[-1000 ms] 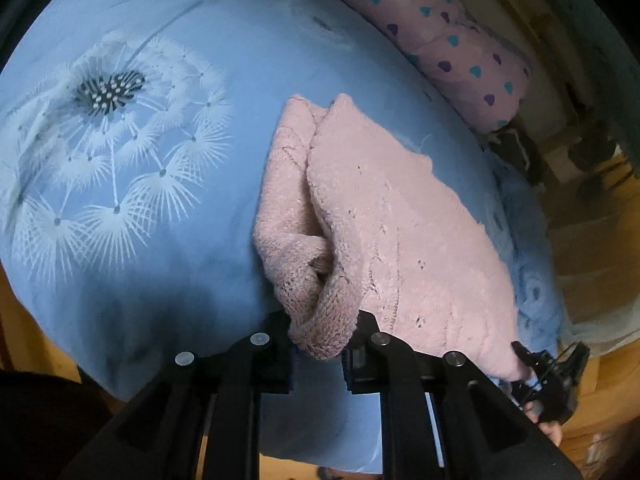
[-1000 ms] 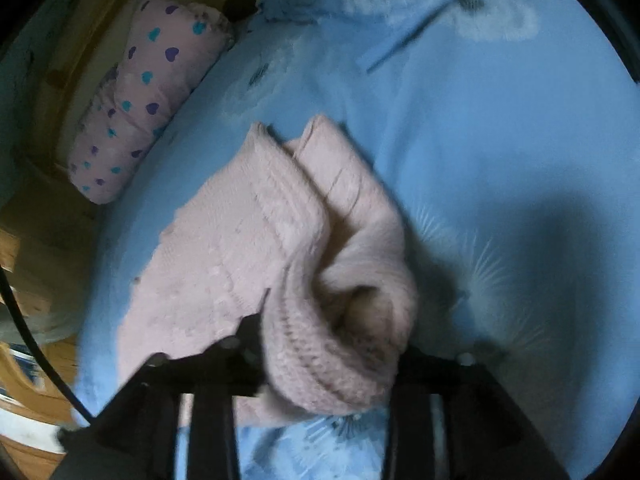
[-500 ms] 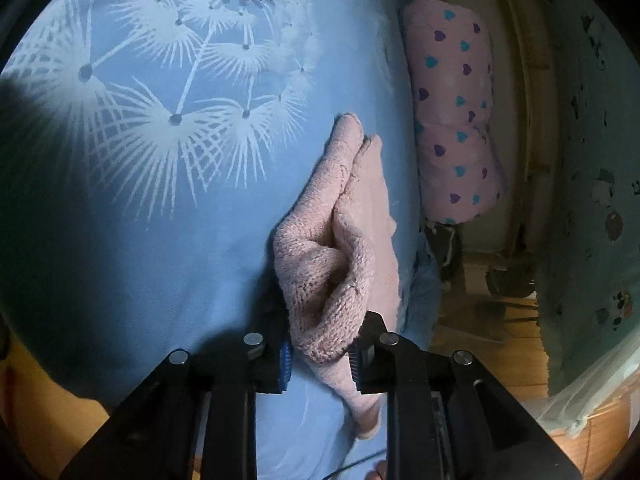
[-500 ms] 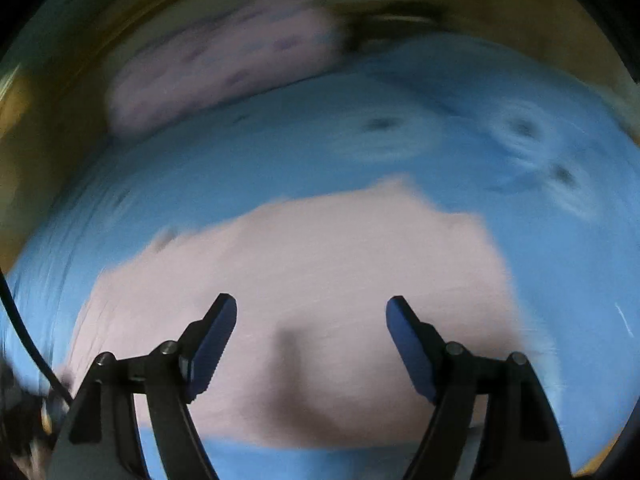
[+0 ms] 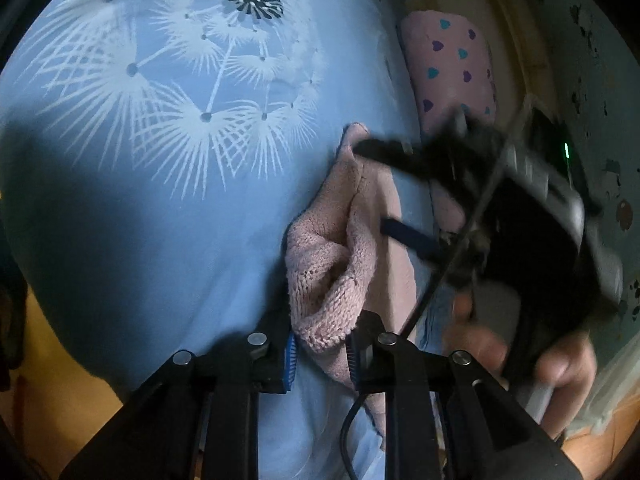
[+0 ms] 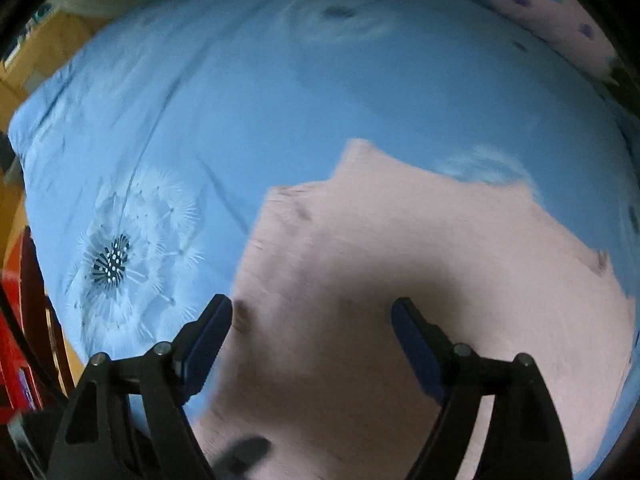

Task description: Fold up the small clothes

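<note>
A small pink knitted sweater (image 5: 324, 264) lies folded on a blue bedsheet (image 5: 160, 208) with white dandelion prints. My left gripper (image 5: 322, 350) is shut on a bunched edge of the sweater, at the near side of the bed. My right gripper (image 6: 312, 324) is open and empty, hovering just above the flat pink sweater (image 6: 420, 280). The right gripper also shows in the left wrist view (image 5: 380, 188), blurred, over the sweater's right side, held by a hand.
A pink pillow with coloured hearts (image 5: 452, 72) lies at the far edge of the bed, also seen in the right wrist view (image 6: 560, 16). A wooden floor (image 6: 44, 64) and a red object (image 6: 12, 344) lie off the bed's left side.
My right gripper let go of the sweater fold, opened, and swung across above the garment. My left gripper kept its hold and turned, so the sweater now looks edge-on.
</note>
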Demonstrator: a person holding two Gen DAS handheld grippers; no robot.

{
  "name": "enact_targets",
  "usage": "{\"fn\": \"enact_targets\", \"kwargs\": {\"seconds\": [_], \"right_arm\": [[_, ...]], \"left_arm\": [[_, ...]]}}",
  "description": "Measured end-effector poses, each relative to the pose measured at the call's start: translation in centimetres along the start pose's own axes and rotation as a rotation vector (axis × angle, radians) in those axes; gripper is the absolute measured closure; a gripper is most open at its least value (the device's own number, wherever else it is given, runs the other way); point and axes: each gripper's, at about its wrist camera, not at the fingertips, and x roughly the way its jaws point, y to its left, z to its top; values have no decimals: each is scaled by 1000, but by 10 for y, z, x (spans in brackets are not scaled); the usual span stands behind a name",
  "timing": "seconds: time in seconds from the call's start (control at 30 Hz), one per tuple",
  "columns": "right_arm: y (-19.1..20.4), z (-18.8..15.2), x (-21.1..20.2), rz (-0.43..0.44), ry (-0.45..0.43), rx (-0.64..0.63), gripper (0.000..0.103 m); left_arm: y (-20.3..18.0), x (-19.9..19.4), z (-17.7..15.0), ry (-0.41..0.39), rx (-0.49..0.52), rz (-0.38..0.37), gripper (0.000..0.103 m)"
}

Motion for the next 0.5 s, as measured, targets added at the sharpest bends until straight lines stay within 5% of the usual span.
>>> {"fn": "enact_targets", "kwargs": {"seconds": [0.13,0.27,0.37,0.43,0.5], "right_arm": [[22,13,6,-42,17,-44,18],[26,12,18,-258,34,-35,26],[22,7,15,-282,26,-15,30],[21,5,13,-285,32,-11,40],[18,11,14,-319,54,-9,78]], "left_arm": [[-2,3,3,25,11,-3,102],[-7,6,4,31,24,26,103],[-14,13,9,58,13,46,103],[-16,17,14,83,-13,39,103],[-16,19,18,101,-27,34,103]]}}
